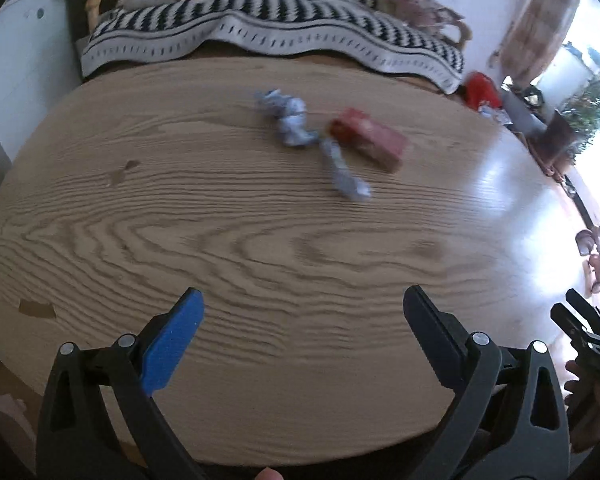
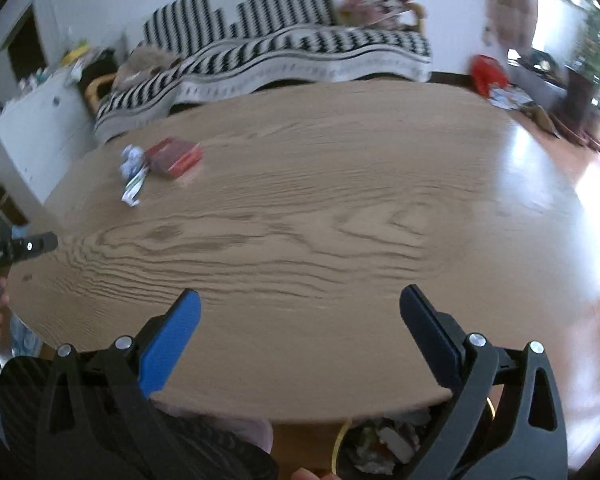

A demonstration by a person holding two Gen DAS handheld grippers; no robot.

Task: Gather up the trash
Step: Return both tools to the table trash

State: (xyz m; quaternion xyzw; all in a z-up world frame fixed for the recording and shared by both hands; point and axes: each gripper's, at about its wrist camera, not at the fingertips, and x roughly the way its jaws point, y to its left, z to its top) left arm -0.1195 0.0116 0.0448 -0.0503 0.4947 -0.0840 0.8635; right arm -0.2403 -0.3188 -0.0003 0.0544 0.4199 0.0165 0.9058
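Now, with both the left gripper [image 1: 302, 300] and the right gripper [image 2: 300, 304] spread wide and empty, the crumpled paper [image 1: 288, 118], twisted wrapper [image 1: 346, 172] and red box [image 1: 370, 138] on the far table [image 1: 220, 240] are best approached one piece per claw, lowered squarely before being closed.

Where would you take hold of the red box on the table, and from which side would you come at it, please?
Probably across the red box's narrow width, near its middle, coming from above. It lies flat on the wooden table, so its long sides are exposed. The crumpled wrappers sit close against its left end, so I would avoid that end. Both grippers are open and empty.
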